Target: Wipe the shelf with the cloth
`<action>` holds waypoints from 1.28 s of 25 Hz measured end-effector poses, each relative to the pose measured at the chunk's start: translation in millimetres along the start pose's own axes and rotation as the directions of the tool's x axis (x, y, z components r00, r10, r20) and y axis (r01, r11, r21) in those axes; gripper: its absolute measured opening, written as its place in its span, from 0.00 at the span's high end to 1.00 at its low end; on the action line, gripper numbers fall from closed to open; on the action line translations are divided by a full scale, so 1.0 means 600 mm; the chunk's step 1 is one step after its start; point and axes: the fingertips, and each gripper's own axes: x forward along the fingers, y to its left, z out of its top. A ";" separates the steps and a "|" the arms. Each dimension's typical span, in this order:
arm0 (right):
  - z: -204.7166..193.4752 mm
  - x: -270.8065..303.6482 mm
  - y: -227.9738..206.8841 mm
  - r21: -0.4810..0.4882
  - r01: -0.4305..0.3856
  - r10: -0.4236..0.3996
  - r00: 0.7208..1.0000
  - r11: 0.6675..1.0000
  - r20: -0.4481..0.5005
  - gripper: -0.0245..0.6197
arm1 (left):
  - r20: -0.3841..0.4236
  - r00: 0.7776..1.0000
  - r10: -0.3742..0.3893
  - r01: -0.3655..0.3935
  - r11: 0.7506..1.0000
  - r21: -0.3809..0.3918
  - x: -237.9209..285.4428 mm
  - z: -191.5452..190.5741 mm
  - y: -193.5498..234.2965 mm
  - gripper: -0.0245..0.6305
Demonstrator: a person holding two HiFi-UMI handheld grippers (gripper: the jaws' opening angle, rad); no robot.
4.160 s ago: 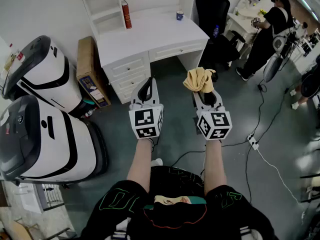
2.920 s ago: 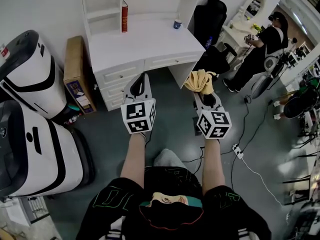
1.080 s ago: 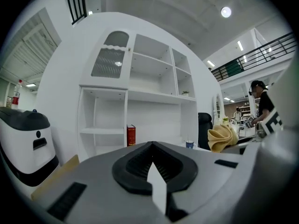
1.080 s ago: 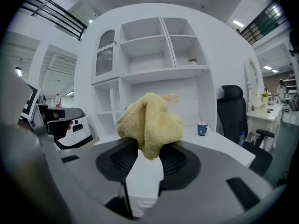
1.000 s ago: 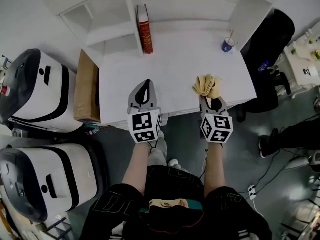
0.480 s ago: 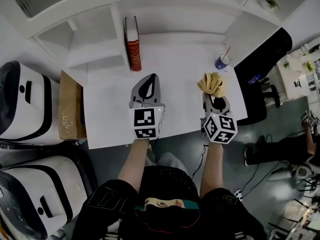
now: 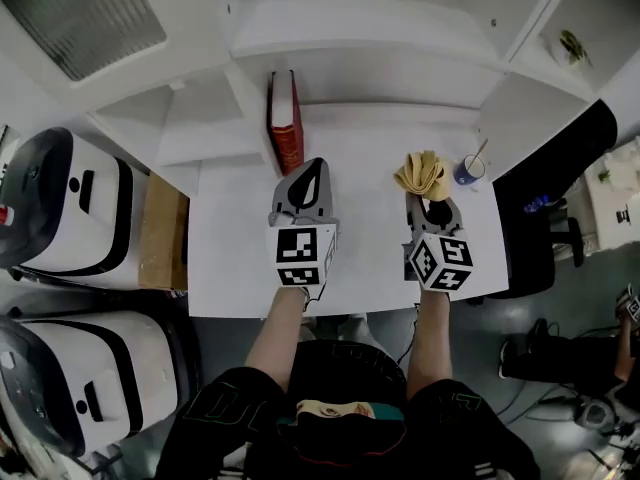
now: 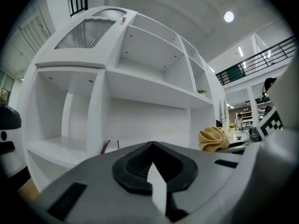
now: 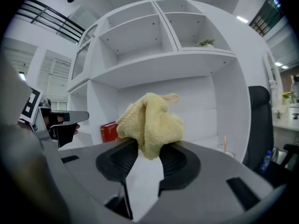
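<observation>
Both grippers had advanced from the desk's [image 7: 235, 253] front edge to above its middle, closer to the shelf [image 7: 370, 38]; the right gripper [image 7: 428, 198] was clamped on the cloth [image 7: 423, 174], which bunched out beyond its tips, above the desk and near the cup [image 7: 466, 171]; the left gripper [image 7: 309, 171] had its jaws closed on nothing; for a sound wipe, the cloth should probably be raised to the shelf board, pressed flat and drawn along its length, with the hard jaw tips kept off the surface; both forearms extended forward, roughly parallel, grippers pointing at the unit.
</observation>
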 end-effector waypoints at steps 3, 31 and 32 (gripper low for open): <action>0.034 0.038 0.024 -0.021 -0.074 0.075 0.997 0.997 0.024 0.74 | 0.030 0.999 0.033 -0.033 0.999 0.011 0.012 0.034 0.013 0.96; 0.430 0.074 0.377 -0.375 -0.606 0.710 0.638 0.702 0.299 0.74 | 0.415 0.891 0.182 -0.273 0.947 0.172 -0.078 0.379 0.152 0.96; 0.447 0.070 0.388 -0.398 -0.608 0.724 0.616 0.687 0.310 0.74 | 0.431 0.885 0.174 -0.275 0.944 0.183 -0.081 0.393 0.151 0.96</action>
